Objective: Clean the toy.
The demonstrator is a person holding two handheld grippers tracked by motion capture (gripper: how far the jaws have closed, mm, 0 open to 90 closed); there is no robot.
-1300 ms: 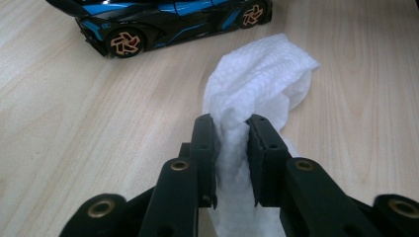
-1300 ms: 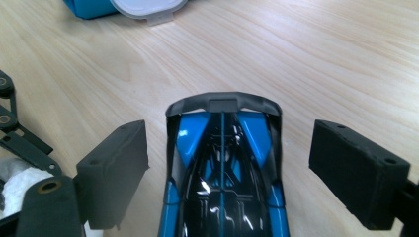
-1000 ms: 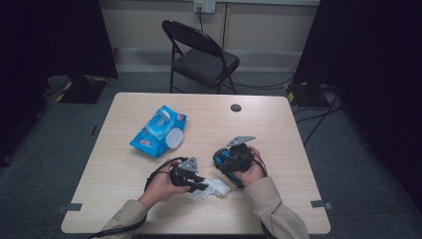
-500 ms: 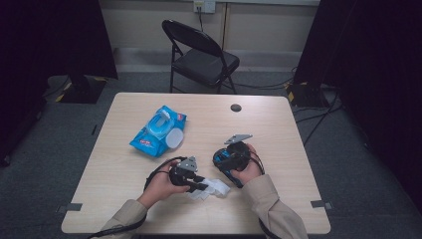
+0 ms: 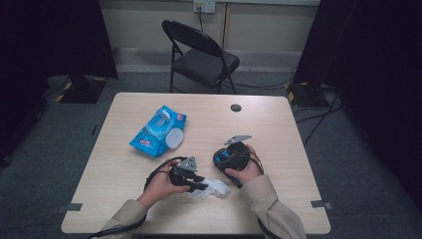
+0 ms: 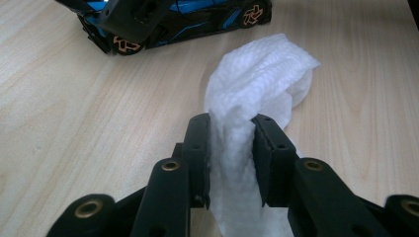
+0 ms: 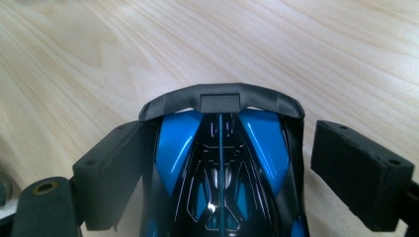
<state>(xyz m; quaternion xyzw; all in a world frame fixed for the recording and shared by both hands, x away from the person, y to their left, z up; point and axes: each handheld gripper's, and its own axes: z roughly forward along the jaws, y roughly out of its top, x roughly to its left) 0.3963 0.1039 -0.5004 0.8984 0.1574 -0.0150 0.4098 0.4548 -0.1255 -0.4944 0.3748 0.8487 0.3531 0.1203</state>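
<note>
The pale wooden table (image 5: pixel 278 129) takes up the middle of the high view, and a black folding chair (image 5: pixel 201 57) stands behind it at the top centre of the frame. On the table, left of centre, lies a blue packet of wet wipes (image 5: pixel 158 130) with its round lid flipped open, well apart from the hands. A small dark round spot (image 5: pixel 236 107) sits near the table's far edge, right of centre.

Low in the high view, the person's two hands meet near the table's front edge. The right tongs (image 5: pixel 230 157), just right of centre, are around a black and blue toy car (image 7: pixel 222 173). In the right gripper view the car lies between the jaws at bottom centre with its dark rear wing pointing up the frame. The left-hand pad touches the car's side, but a sliver of table shows between the right-hand pad and the car, so I cannot tell whether the grip is firm.

The left tongs (image 6: pixel 232 143) are clamped on a crumpled white wipe (image 6: pixel 257 94), which bulges out above the pads at the centre of the left gripper view. The car (image 6: pixel 173 19) sits at the upper left of that frame, near the wipe but not touching it.
</note>
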